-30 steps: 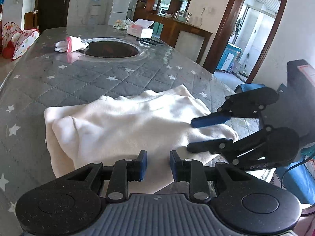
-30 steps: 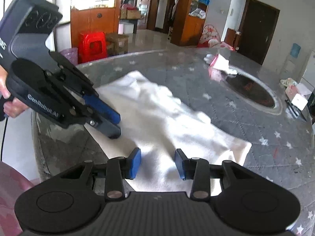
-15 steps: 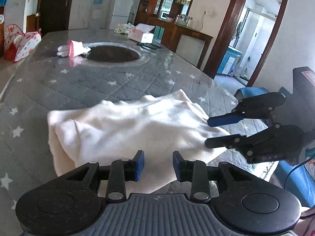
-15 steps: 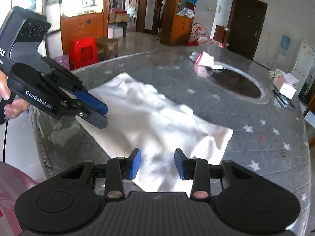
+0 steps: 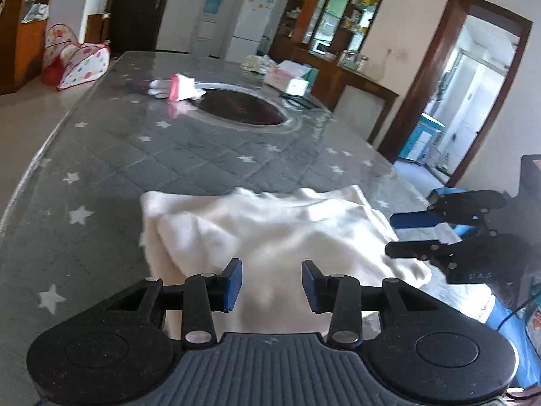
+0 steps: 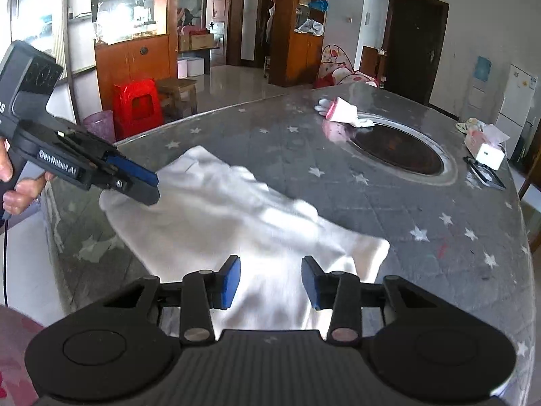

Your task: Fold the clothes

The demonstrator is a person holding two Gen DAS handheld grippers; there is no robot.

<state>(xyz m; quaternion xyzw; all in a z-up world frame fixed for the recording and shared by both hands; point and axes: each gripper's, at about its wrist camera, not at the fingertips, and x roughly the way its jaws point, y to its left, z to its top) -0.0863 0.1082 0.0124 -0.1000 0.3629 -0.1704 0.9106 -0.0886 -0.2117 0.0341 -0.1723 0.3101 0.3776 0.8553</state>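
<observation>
**Both jaws spread, nothing gripped, over the white garment**

Jaws on my left gripper point(image 5: 271, 282) stand spread with only cloth showing between them, and the right gripper point(image 6: 270, 280) is spread the same way, holding nothing. Below both lies the white garment point(image 5: 270, 233), rumpled at the near edge of the grey star-patterned table point(image 5: 142, 159).

From the left wrist I see the right gripper point(image 5: 394, 235) side-on, its fingers apart beside the garment's right corner. The right wrist view gives me what that one hides: the left gripper point(image 6: 150, 186) by the garment's far-left corner, and the bare hand point(image 6: 20, 189) on its handle. It also shows a red stool point(image 6: 137, 105) on the floor. Both views show the pink-and-white glove point(image 5: 177, 89) beside the table's dark round inset point(image 5: 241, 106).
</observation>
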